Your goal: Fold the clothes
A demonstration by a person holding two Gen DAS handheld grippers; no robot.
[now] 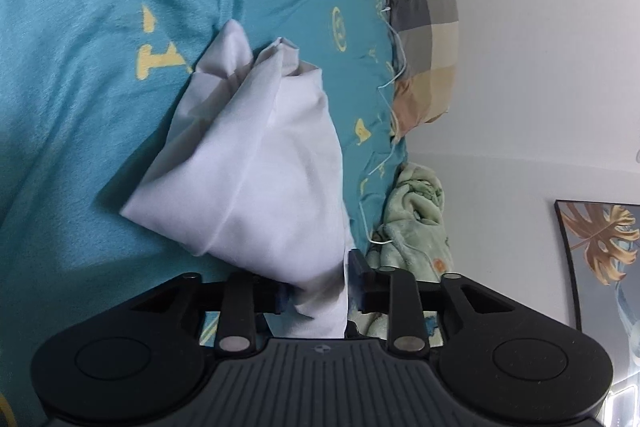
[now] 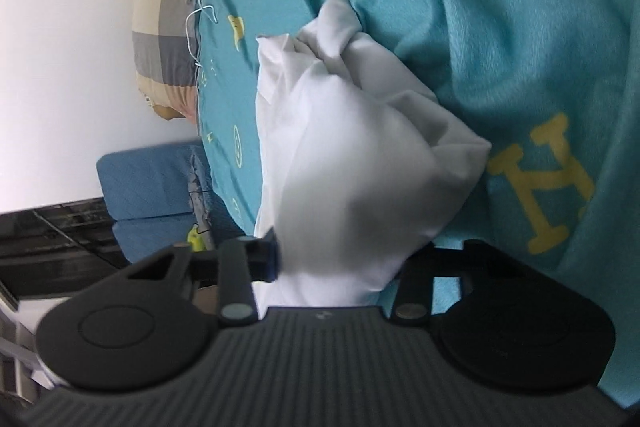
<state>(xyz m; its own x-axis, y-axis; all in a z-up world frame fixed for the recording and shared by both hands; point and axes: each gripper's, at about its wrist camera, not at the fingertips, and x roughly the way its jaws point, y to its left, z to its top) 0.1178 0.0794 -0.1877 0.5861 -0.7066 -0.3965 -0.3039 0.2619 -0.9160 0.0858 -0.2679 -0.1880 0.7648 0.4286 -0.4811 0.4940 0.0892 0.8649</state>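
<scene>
A bed covered by a teal quilt (image 1: 80, 67) with yellow letters fills both views, with a checked pillow (image 1: 424, 27) at its far edge against a white wall, a pale green blanket (image 1: 412, 219) bunched beside it, and a blue sofa (image 2: 148, 183) showing past the bed in the right wrist view. The task's thing, a white garment (image 1: 256, 163), hangs bunched above the quilt, its far end crumpled into loose peaks.

The left tool (image 1: 316, 291) stands at a middling width with a fold of the white cloth running between its fingers and touching both pads, so it looks held. The right tool (image 2: 336, 263) likewise has the garment (image 2: 352, 155) filling its gap; only its left pad shows, pressed on cloth.

Judging from the heap, no neat fold is made yet: the garment must be spread flat, then folded.
</scene>
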